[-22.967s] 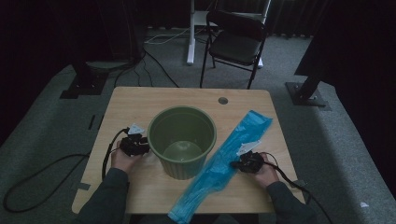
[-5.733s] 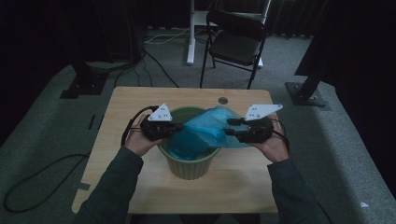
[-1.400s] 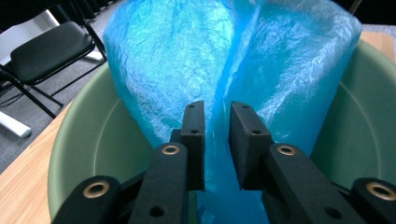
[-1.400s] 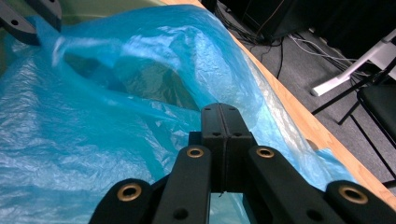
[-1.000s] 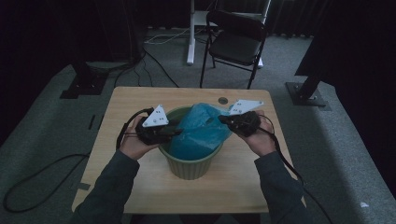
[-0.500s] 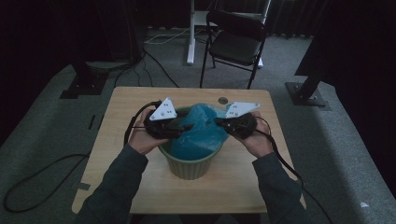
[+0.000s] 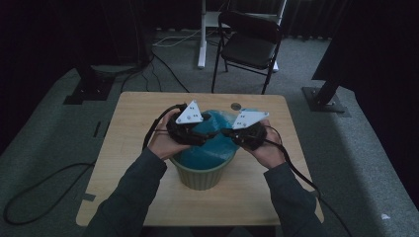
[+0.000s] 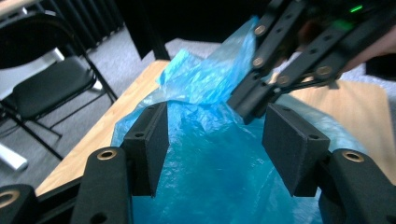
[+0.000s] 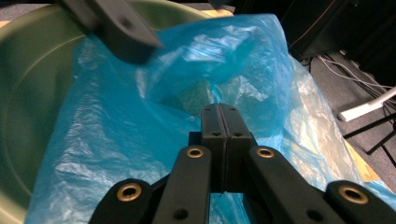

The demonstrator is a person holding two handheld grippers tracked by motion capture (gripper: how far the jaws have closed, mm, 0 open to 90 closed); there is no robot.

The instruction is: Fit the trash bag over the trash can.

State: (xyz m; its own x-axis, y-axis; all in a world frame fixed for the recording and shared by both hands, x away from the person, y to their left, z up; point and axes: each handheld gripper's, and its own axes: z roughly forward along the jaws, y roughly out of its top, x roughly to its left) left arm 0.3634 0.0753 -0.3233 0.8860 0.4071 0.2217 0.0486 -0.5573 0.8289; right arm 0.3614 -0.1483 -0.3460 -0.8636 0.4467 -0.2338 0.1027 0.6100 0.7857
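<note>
High view, grippers closer over blue bag (image 7: 212, 143)

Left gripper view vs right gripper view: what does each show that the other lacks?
Left gripper view alone: its own open jaws around the blue bag, the chair, the tabletop. Right gripper view alone: the right gripper with jaws pressed together at the bag, the green bin rim, floor cables. Both: the bag, plus the other gripper close by.

Lab or studio: dark curtains (image 7: 59, 29), stand bases (image 7: 326, 96), floor cables (image 7: 163, 42), folding chair (image 7: 249, 44).
</note>
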